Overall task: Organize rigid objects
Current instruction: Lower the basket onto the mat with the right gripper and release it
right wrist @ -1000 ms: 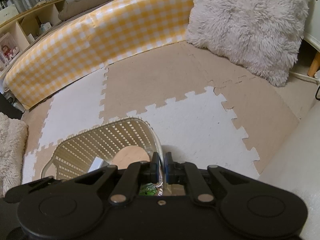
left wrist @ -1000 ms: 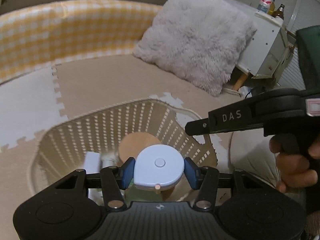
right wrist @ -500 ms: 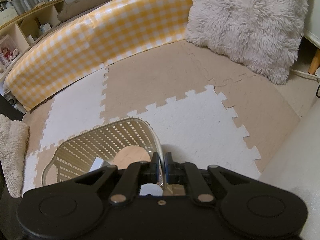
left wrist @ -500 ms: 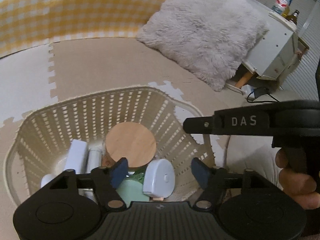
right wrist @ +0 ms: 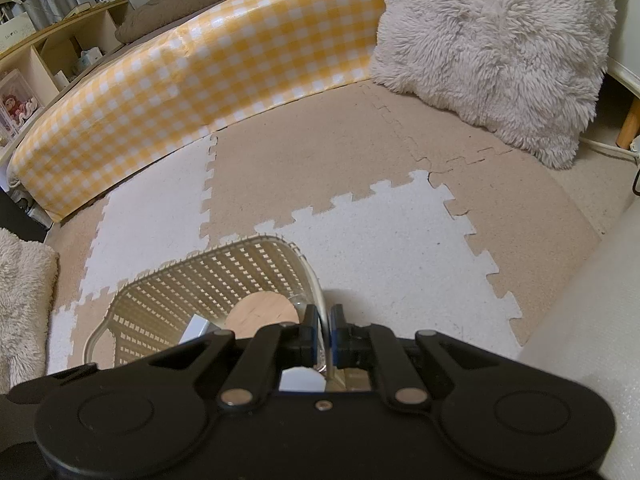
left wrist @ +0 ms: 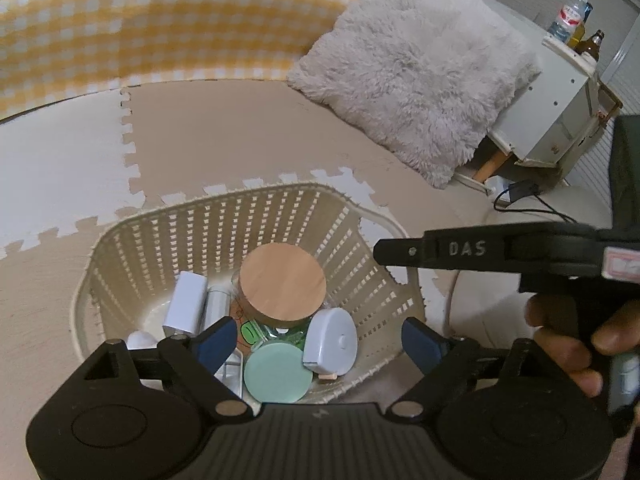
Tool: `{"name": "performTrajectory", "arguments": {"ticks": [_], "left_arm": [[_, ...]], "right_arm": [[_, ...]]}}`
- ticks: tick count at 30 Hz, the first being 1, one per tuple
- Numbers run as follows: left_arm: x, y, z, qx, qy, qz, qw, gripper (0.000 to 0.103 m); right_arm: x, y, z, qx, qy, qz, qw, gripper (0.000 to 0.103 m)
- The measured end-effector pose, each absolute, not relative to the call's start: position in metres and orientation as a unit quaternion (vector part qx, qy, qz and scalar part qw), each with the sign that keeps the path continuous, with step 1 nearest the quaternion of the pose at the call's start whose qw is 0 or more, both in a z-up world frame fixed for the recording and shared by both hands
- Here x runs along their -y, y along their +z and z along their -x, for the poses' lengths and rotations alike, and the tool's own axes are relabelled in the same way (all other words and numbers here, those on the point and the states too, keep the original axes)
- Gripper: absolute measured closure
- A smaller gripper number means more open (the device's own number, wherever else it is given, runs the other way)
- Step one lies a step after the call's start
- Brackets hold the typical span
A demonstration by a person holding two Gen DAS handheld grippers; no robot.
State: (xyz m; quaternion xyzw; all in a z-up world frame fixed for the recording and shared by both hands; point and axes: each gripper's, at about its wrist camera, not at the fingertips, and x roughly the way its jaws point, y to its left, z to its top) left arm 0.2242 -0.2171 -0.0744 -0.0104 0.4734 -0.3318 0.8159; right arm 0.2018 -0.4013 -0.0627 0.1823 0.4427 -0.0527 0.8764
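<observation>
Left wrist view: the left gripper [left wrist: 316, 338] is held over the cream basket [left wrist: 280, 216], its jaws opening, w/ nothing pressed between the blue pads [left wrist: 214, 340]. The pale blue tape measure [left wrist: 331, 341] is seen lying free inside the basket, tilted on edge at the near right of the contents, just beside the mint round lid [left wrist: 278, 372] and touching or nearly touching the jar w/ wooden lid [left wrist: 283, 281], which stands at the basket's centre. A white box [left wrist: 185, 308] is seen left of the jar, still inside the basket. At the basket's right rim, the right gripper's black body marked "DAS" [left wrist: 500, 250] is seen, w/ a hand [left wrist: 576, 346] on its handle.

Right wrist view: the right gripper [right wrist: 324, 334] is clenched on the basket's [right wrist: 192, 284] right rim, the rim being pinched between the pads. Inside the basket, the wooden lid [right wrist: 262, 314] is partly visible. The basket rests on foam puzzle mats [right wrist: 400, 232]; beyond it, a yellow checked bolster [right wrist: 200, 68] and a fluffy cushion [right wrist: 492, 48] are seen.
</observation>
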Motion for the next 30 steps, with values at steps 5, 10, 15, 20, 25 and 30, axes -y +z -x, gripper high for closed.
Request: {"name": "performTrajectory", "arguments": {"ticks": [5, 10, 15, 20, 25, 30], "left_arm": [[0.215, -0.061, -0.218, -0.472, -0.329, 0.007, 0.818, 0.007], [0.211, -0.051, -0.21, -0.469, -0.328, 0.0, 0.82, 0.003], [0.2, -0.041, -0.202, -0.46, -0.316, 0.009, 0.83, 0.0], [0.186, -0.029, -0.193, -0.441, -0.298, 0.018, 0.846, 0.0], [0.171, -0.018, -0.186, -0.422, -0.273, 0.02, 0.864, 0.0], [0.156, -0.008, -0.177, -0.406, -0.256, 0.027, 0.877, 0.0]], "right_arm": [[0.401, -0.063, -0.202, -0.443, -0.053, -0.182, 0.876, 0.096], [0.401, -0.063, -0.202, -0.443, -0.053, -0.182, 0.876, 0.096], [0.402, -0.063, -0.202, -0.442, -0.053, -0.181, 0.877, 0.096], [0.4, -0.065, -0.203, -0.453, -0.055, -0.177, 0.872, 0.097], [0.396, -0.059, -0.198, -0.443, -0.062, -0.164, 0.879, 0.094], [0.399, -0.048, -0.186, -0.427, -0.091, -0.17, 0.884, 0.078]]}}
